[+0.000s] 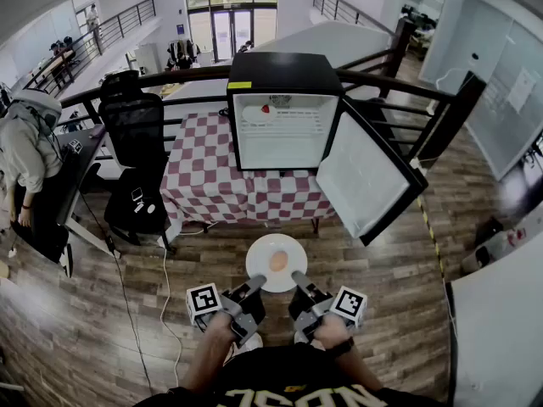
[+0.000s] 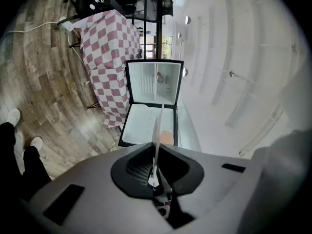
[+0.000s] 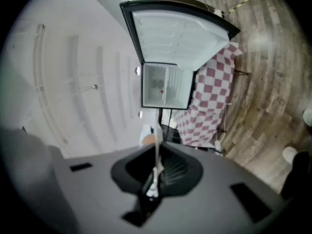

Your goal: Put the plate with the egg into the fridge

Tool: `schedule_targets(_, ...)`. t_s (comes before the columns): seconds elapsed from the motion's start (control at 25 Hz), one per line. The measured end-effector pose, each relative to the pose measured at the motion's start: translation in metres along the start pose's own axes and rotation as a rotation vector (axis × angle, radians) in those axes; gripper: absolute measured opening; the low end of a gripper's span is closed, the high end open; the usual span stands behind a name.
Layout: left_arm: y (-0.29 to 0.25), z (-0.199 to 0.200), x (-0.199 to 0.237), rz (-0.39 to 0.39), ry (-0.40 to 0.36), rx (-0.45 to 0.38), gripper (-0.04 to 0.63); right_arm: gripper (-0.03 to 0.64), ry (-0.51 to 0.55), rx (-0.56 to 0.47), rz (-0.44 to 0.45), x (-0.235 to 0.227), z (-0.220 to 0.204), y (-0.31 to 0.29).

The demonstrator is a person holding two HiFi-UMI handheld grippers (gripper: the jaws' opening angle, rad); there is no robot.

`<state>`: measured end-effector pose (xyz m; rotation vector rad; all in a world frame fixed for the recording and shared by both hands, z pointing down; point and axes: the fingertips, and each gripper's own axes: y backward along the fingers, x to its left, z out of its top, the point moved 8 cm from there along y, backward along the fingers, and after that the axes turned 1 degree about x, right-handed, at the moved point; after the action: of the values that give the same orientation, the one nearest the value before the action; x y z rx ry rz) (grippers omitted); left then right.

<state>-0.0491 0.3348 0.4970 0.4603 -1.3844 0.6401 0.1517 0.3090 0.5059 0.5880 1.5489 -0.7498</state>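
Item: white plate [image 1: 258, 264], one egg [image 1: 278, 261] at its centre, held level over the wooden floor [image 1: 102, 329] in front of you, short of the fridge [image 1: 284, 75]. Your left gripper [image 1: 254, 287] has its jaws clamped on the plate's near left rim. Your right gripper [image 1: 299, 279] has its jaws clamped on the near right rim. In both gripper views the rim shows edge-on as a thin white line between the pads. Fridge: small, black, standing on a table under a red-and-white checked cloth [image 1: 204, 176], interior lit, with a small red item on the upper shelf. Fridge door [image 1: 366, 176]: swung wide to your right. Black office chair [image 1: 134, 134]: left of the table. One person [image 1: 25, 147]: far left, at a desk.
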Motion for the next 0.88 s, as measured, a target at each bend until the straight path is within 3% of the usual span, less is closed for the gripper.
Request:
schedule_targets(0.48,0.052,0.021,0.018,-0.012,0.010,0.034,0.032,0.031,0.006,-0.034,-0.009,-0.010,-0.058,-0.015)
schedule_targets(0.88,0.032,0.049,0.020,-0.003,0.064,0.020,0.032,0.031,-0.022,-0.023,-0.029,-0.013,-0.035,-0.046)
